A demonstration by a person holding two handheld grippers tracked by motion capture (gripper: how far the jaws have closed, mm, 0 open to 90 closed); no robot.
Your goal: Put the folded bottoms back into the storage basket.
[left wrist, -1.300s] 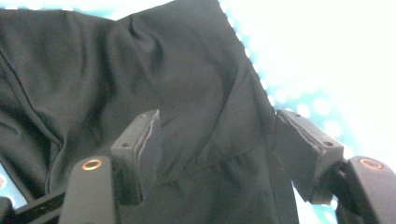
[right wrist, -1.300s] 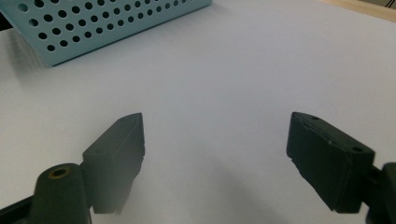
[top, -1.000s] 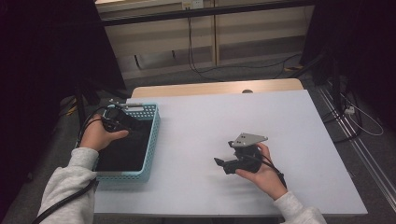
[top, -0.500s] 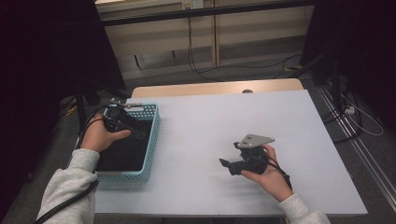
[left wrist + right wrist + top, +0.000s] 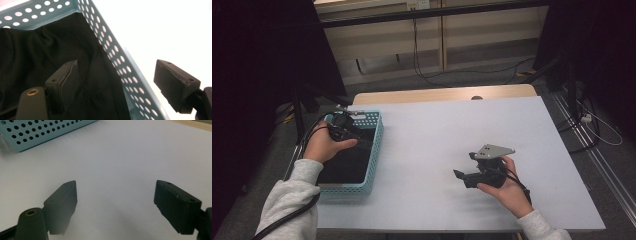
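My left tongs hang over the teal basket at the counter's left edge, and their jaws have just been opening; they stand wide apart now with nothing pinched between them. In the left gripper view one jaw sits over the black cloth lying inside the basket, the other out past the perforated wall, above the white counter. My right tongs rest low over bare counter on the right, well apart from the basket, jaws spread wide and empty, pointing towards the basket's corner.
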